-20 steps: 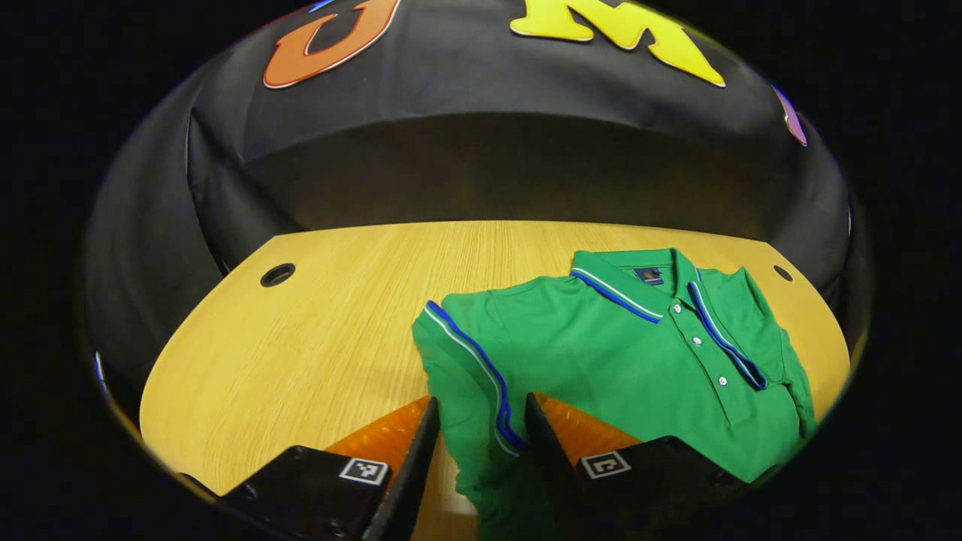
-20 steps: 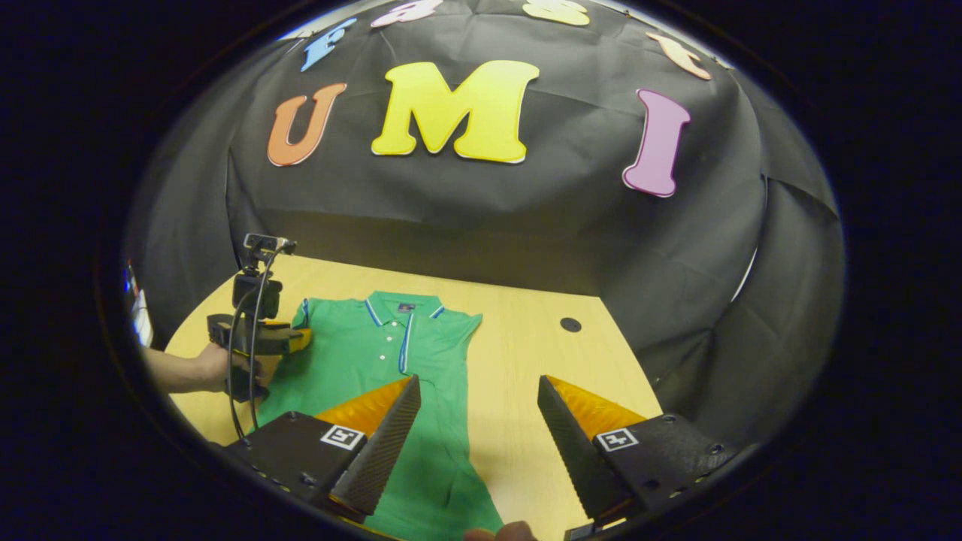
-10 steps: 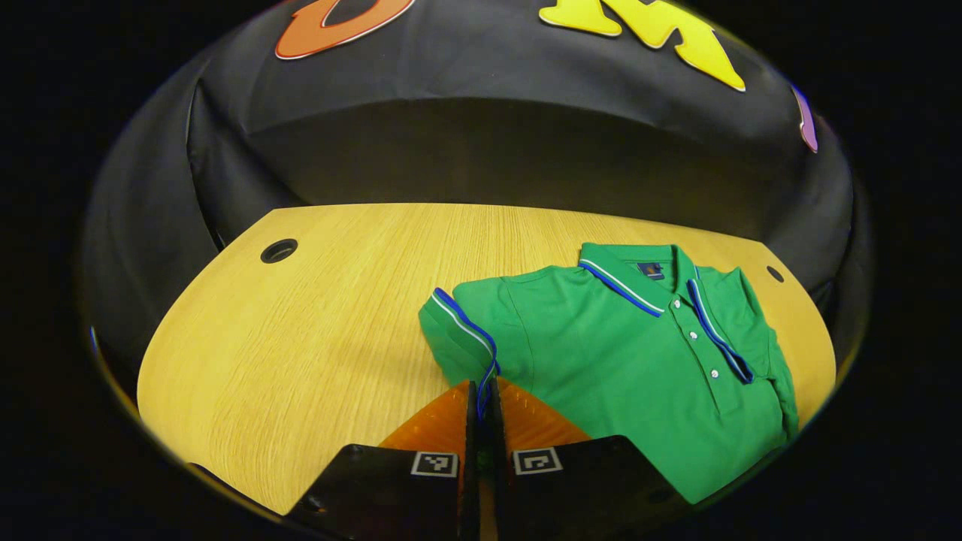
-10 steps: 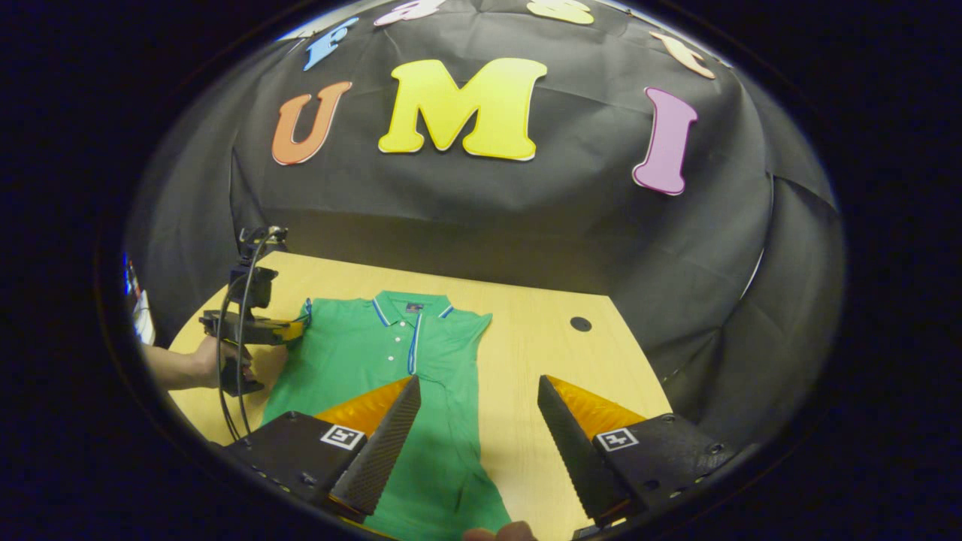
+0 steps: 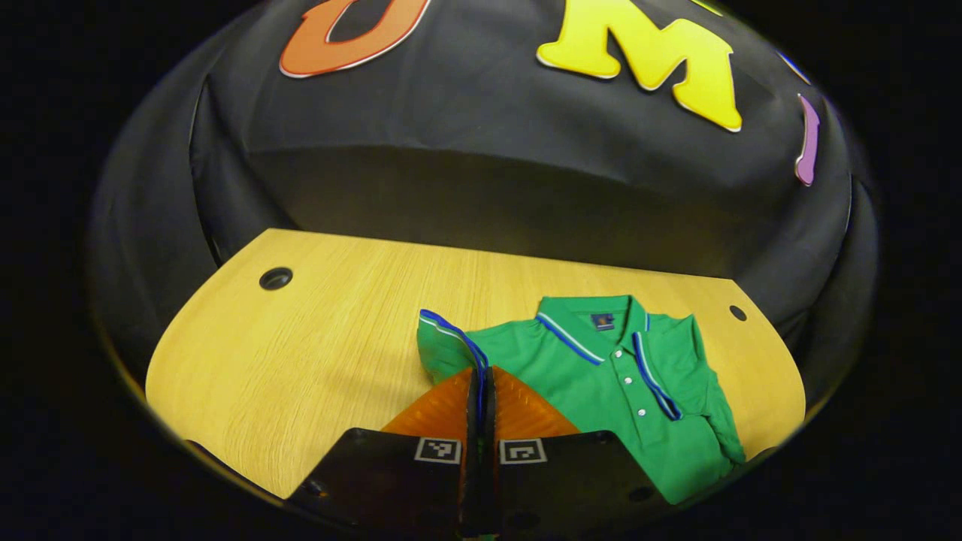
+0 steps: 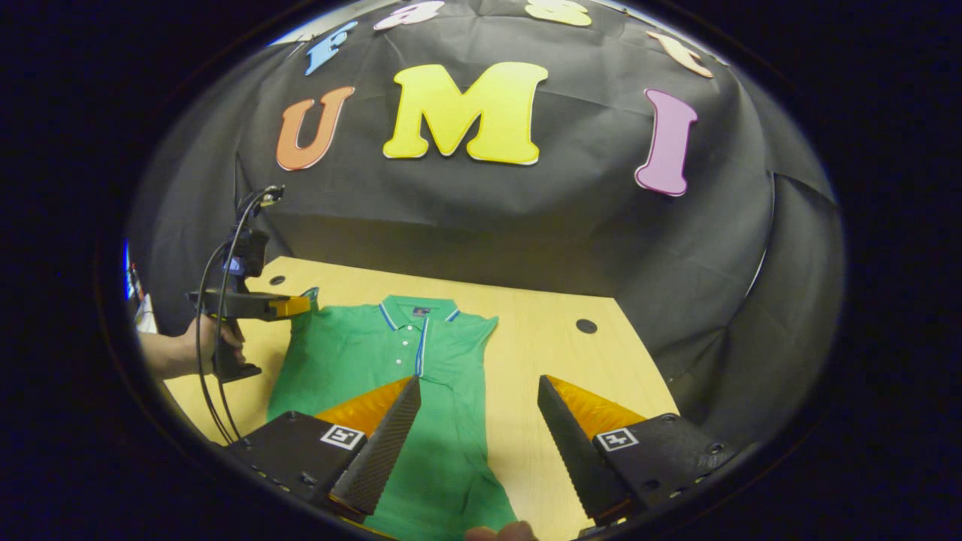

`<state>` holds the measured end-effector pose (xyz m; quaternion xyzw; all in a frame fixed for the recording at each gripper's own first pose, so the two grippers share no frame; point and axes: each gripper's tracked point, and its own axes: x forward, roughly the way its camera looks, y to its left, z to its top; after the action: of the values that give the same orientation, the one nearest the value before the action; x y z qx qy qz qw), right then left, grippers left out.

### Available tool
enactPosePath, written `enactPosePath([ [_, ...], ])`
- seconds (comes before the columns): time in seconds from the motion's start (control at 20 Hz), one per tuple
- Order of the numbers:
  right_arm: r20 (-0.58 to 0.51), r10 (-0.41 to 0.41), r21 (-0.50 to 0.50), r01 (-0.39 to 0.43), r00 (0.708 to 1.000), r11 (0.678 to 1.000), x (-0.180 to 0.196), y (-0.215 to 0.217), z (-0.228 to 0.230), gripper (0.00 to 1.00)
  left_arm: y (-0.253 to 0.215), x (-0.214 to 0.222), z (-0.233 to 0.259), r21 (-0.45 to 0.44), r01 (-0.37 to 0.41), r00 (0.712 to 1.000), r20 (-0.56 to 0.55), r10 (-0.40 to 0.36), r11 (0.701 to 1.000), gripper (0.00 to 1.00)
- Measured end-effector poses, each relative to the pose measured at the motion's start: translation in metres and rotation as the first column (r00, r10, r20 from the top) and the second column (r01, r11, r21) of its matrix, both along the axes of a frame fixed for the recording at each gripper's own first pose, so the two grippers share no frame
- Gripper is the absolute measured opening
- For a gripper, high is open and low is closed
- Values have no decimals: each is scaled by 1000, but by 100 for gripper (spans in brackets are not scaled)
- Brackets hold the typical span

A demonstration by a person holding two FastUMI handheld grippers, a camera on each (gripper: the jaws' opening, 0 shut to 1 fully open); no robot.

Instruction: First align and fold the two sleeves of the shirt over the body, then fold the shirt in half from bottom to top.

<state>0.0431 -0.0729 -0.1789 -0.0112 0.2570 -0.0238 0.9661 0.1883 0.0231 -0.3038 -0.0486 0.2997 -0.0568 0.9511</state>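
Sleeve cuff [image 5: 451, 334] of the green shirt [image 5: 601, 383] is pinched in the left tool [image 5: 479, 379], whose fingers are pressed together on the striped edge, lifting it off the bench [image 5: 301, 338]. In the right gripper view, a hand [image 6: 199, 349] holds that left tool [image 6: 301, 304] at the shirt's [image 6: 376, 353] left shoulder. The shirt lies collar toward the bench's [image 6: 541, 353] far edge. The right tool [image 6: 479, 402] hangs spread wide, holding nothing, above the shirt's right side near the front edge.

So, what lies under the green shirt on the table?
The green shirt lies flat on the wooden table. Whatever is beneath the cloth is covered. The left gripper pinches its sleeve, raised above the wood.
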Motion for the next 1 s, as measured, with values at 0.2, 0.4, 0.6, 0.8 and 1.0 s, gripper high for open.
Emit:
enactPosePath([
  [0.2, 28, -33, -8, 33, 999, 999, -12, -19, 8, 96, -56, 8, 13, 14, 102, 994, 23, -102, 995, 6],
  [0.4, 33, -82, -22, 82, 996, 996, -32, -46, 8, 96, -111, 12, -4, 28, 190, 982, -18, -189, 981, 6],
  [0.6, 26, -127, -28, 127, 992, 991, -48, -72, 6, 96, -152, 8, -28, 22, 238, 969, -80, -235, 971, 18],
  [0.8, 32, -136, -13, 136, 990, 991, -46, -76, 6, 96, -153, -2, -12, 41, 215, 976, -47, -213, 976, 89],
  [1.0, 56, -88, -4, 88, 995, 996, -35, -63, 11, 94, -131, -19, 22, 43, 151, 988, 11, -152, 988, 100],
])
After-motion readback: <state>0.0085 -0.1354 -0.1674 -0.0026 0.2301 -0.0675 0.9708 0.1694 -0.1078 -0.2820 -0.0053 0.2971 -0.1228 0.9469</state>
